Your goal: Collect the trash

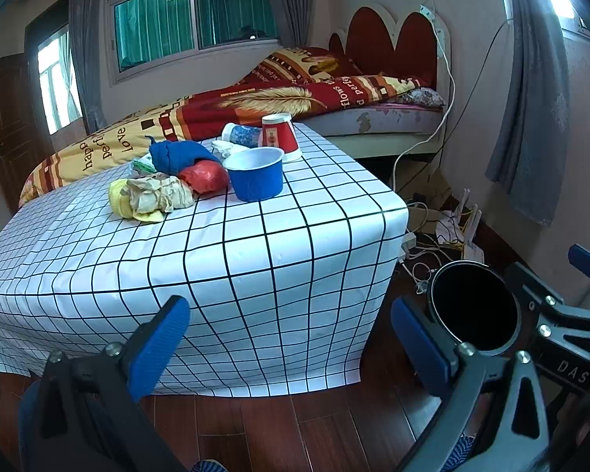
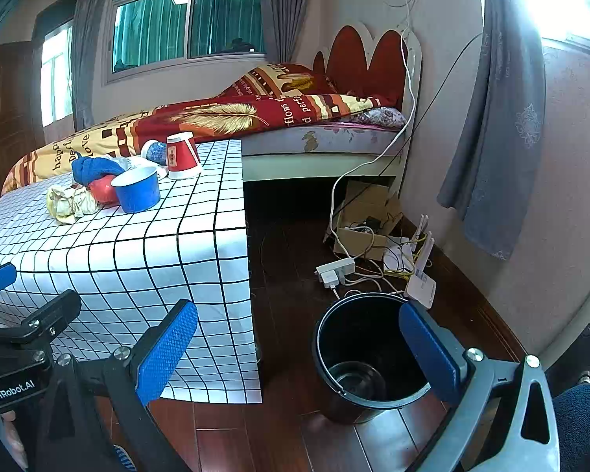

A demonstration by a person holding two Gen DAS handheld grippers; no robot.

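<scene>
- While the bin stands on the floor at about 5 o'clock in the right wrist view, just off the table's corner, it looks bare inside, so I judge the collecting has not begun.
- On the table, under a checked cloth, all the trash sits in one cluster toward the far edge, at about 11 o'clock in the left wrist view.
- At the 3 o'clock end of that cluster the blue bowl stands upright and open, nearest the bin side.
- Behind it, at its 1 o'clock, the red cup stands upside down, with a blue-patterned cup lying on its side just beside it.
- At the bowl's 9 o'clock lie a red wad and a blue wad, touching each other.
- Farthest toward 9 o'clock, a crumpled paper rests on a yellow scrap.
- Every piece is left to pick up; nothing is held.
- Low before the table's near side, the left gripper points at the cloth front, jaws spread wide, holding nothing.
- Equally low, the right gripper points between table corner and bin, jaws wide apart, holding nothing, its right finger over the bin's rim in this view.
</scene>
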